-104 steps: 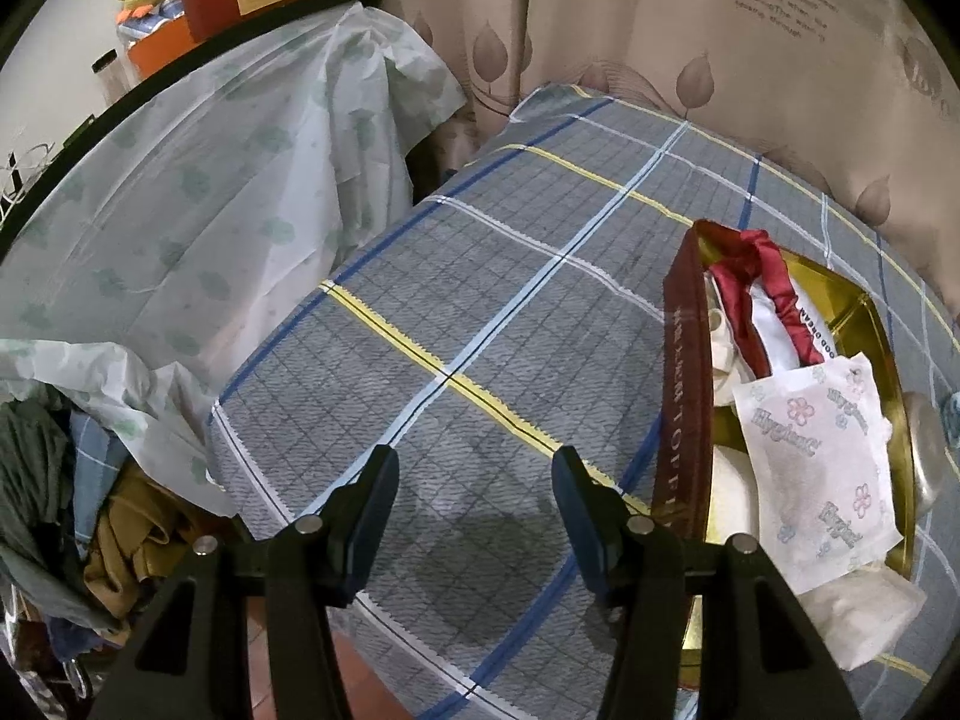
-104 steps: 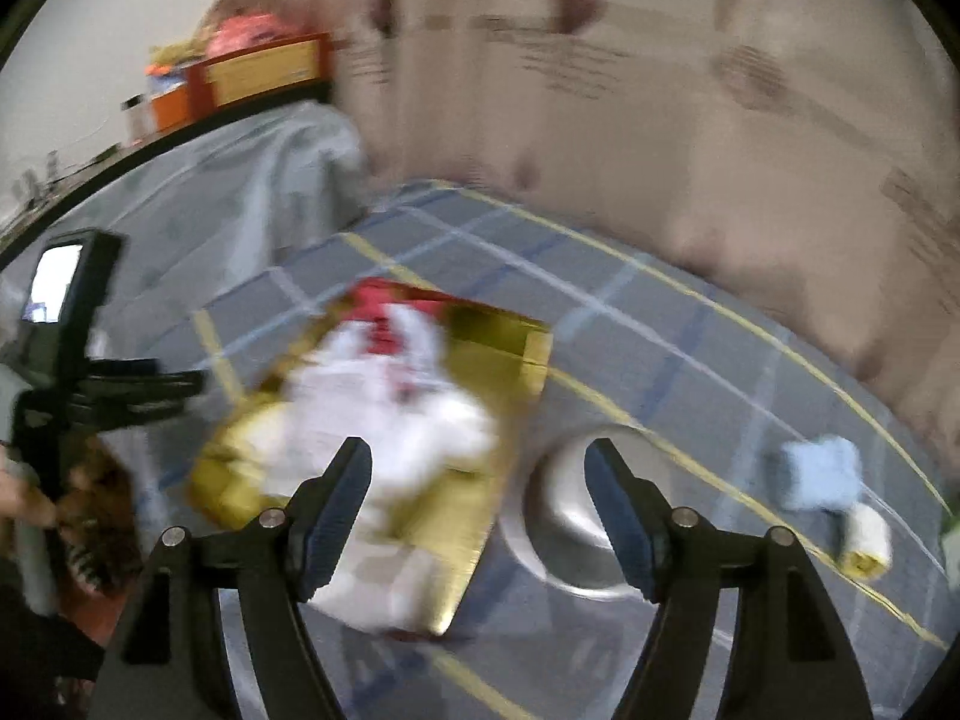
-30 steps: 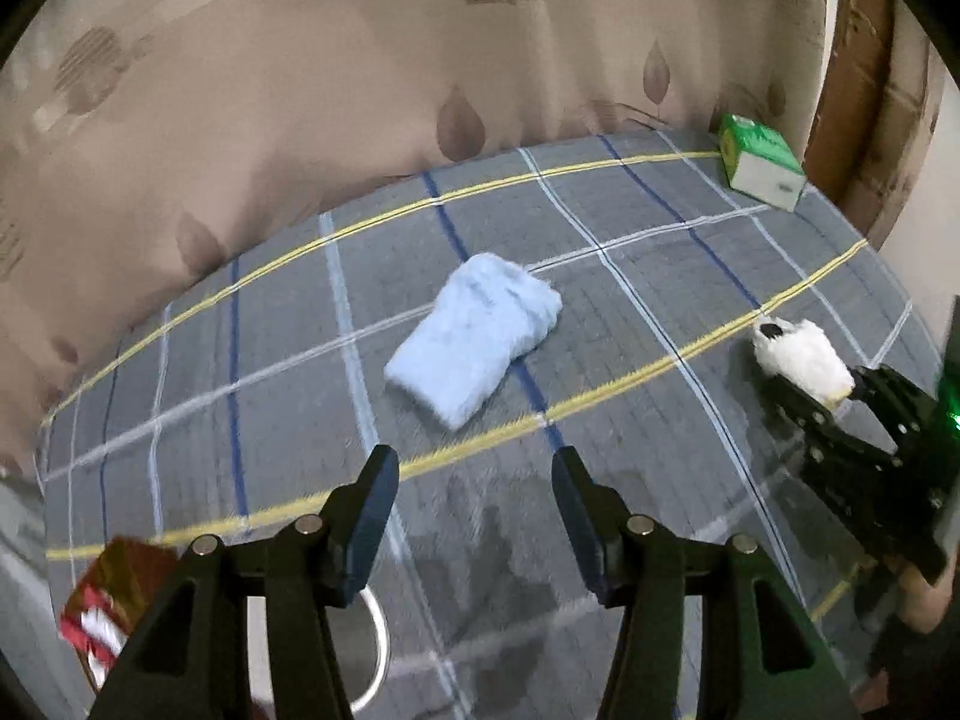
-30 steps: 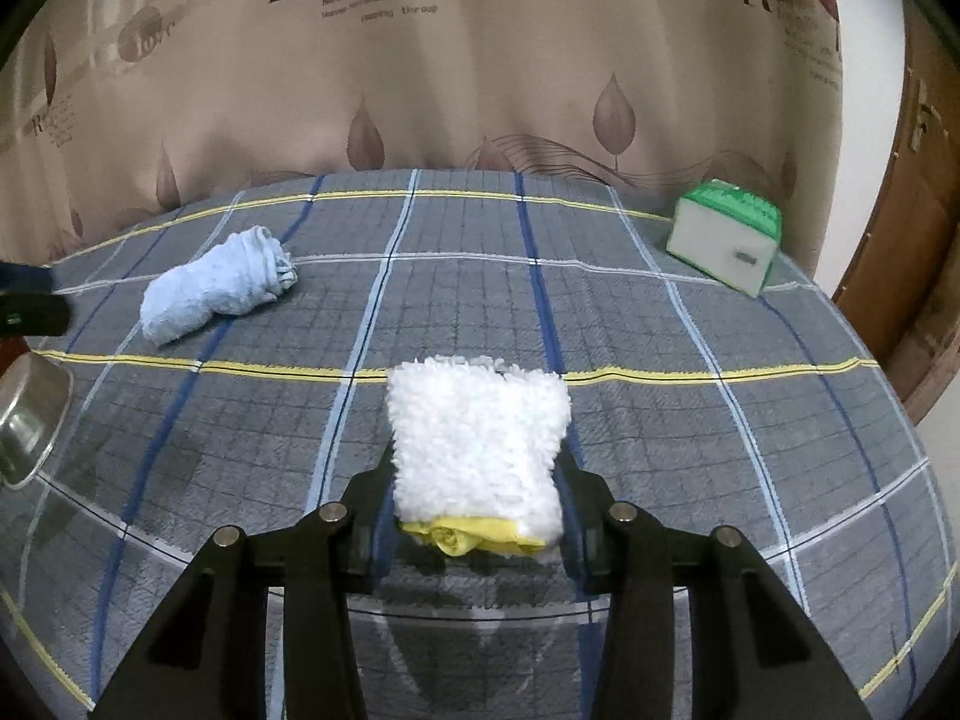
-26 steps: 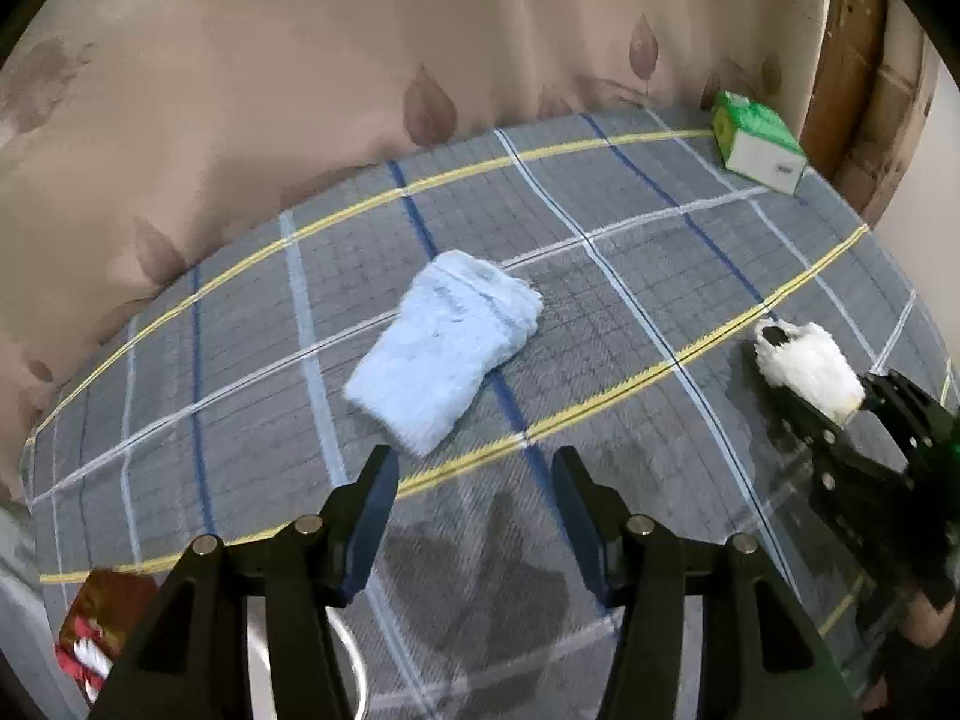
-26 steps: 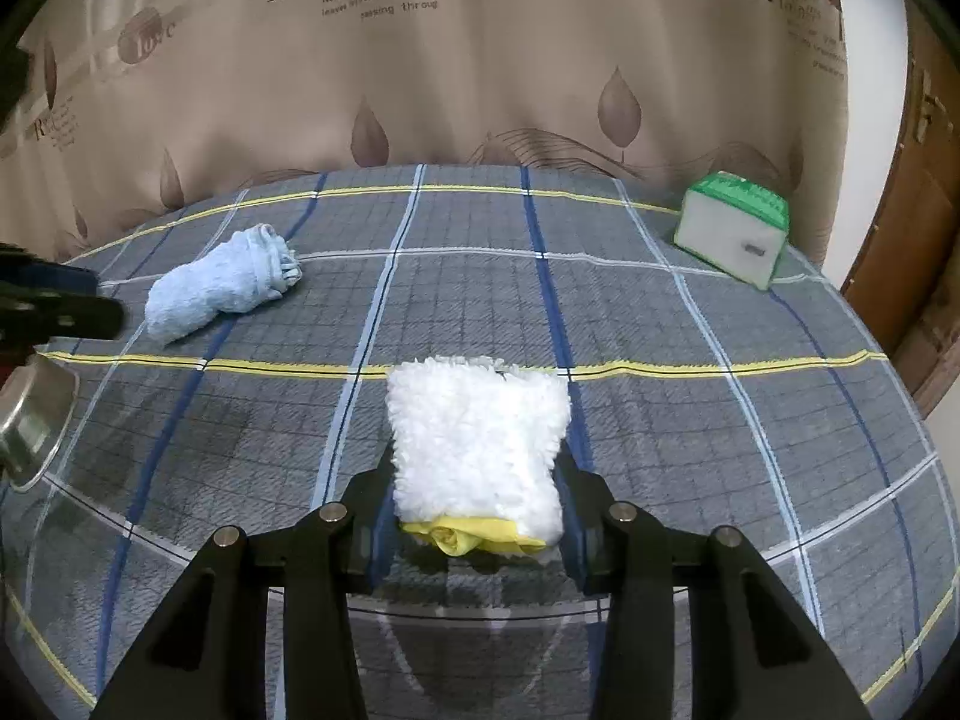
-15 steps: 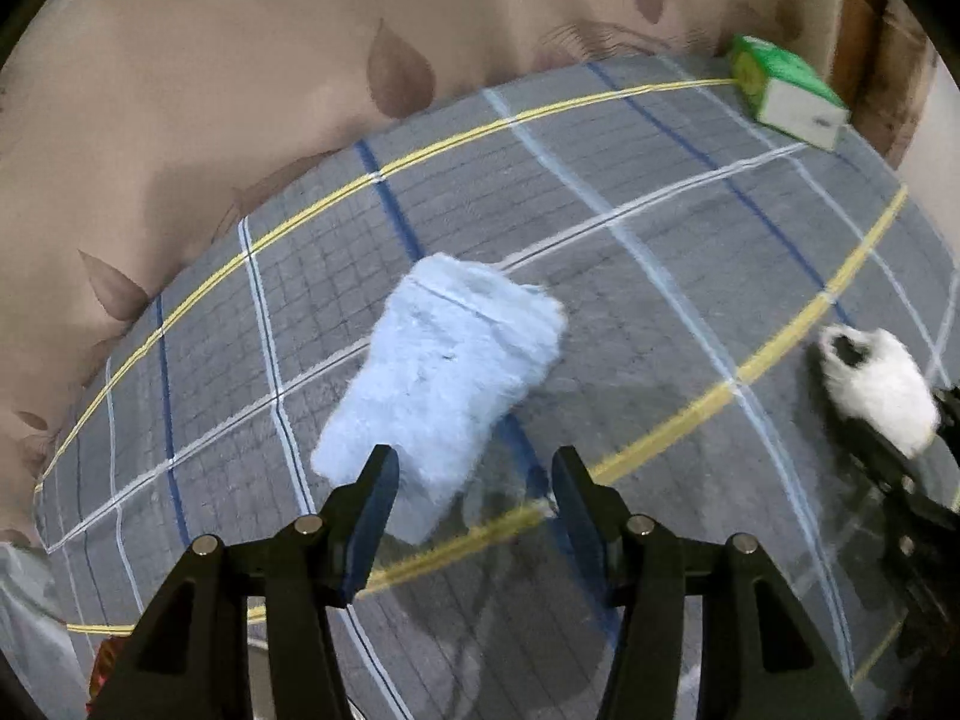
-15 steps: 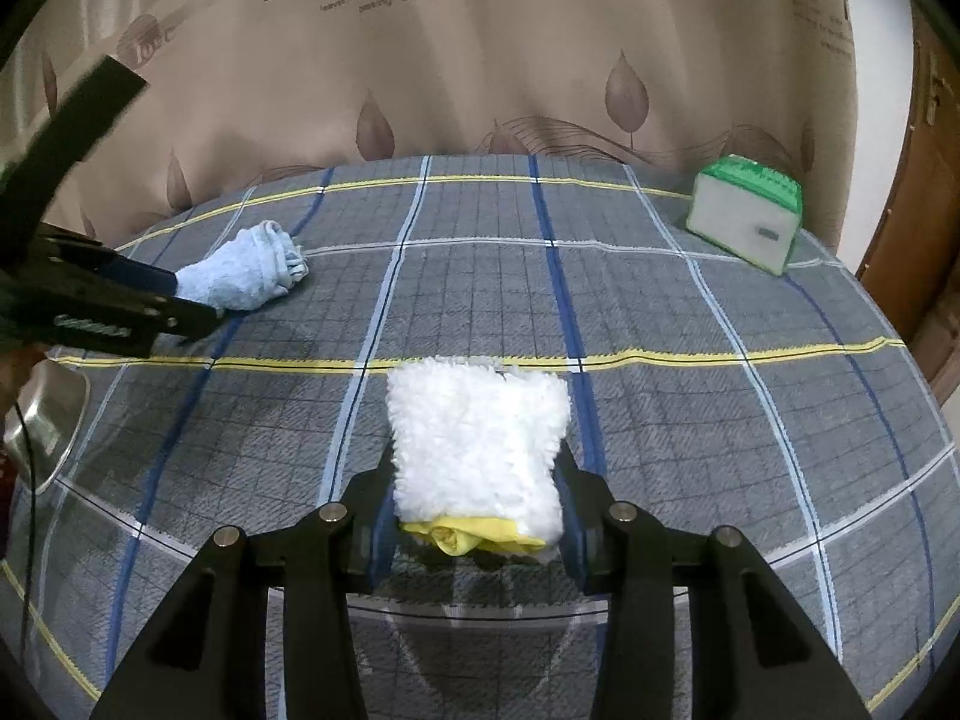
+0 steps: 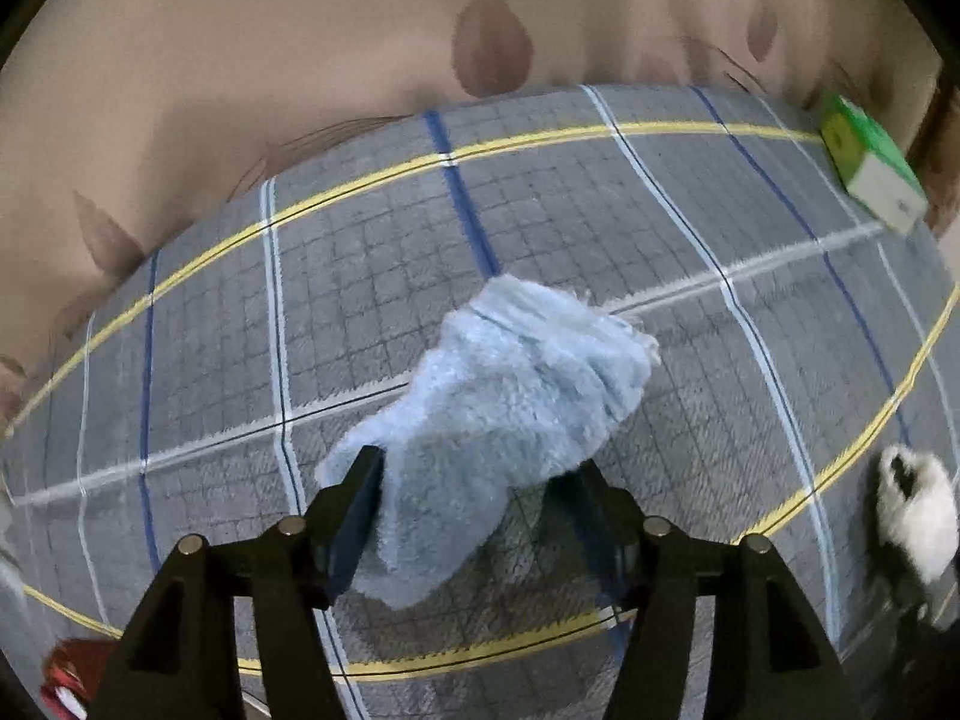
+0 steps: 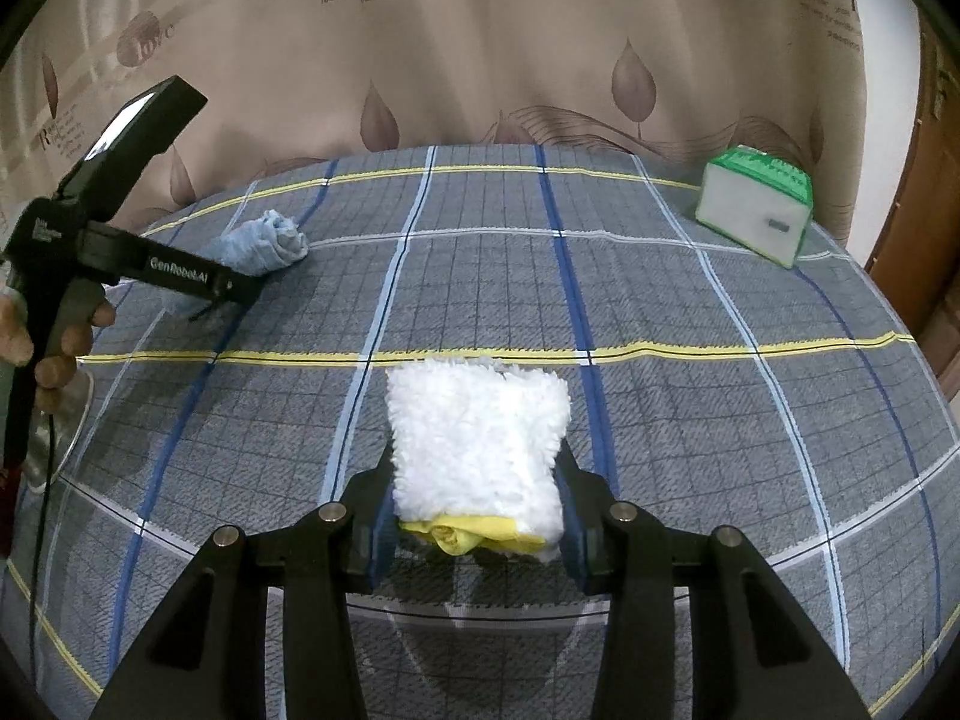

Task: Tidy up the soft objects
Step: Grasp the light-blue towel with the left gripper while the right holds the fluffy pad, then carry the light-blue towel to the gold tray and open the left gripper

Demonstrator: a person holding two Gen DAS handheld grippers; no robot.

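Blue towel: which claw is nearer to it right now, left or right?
Left. The left claw is open and straddles the near end of the blue towel. The right claw, well off to the towel's right, is shut on the white cloth.

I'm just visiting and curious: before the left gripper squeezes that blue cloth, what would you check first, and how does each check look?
1. Blue cloth lies between the left gripper fingers: ok.
2. Left jaws wide enough to take it: ok.
3. Fingers low enough to catch the cloth: cannot tell.
4. Right gripper grips the white cloth: ok.
5. Green box out of the way: ok.
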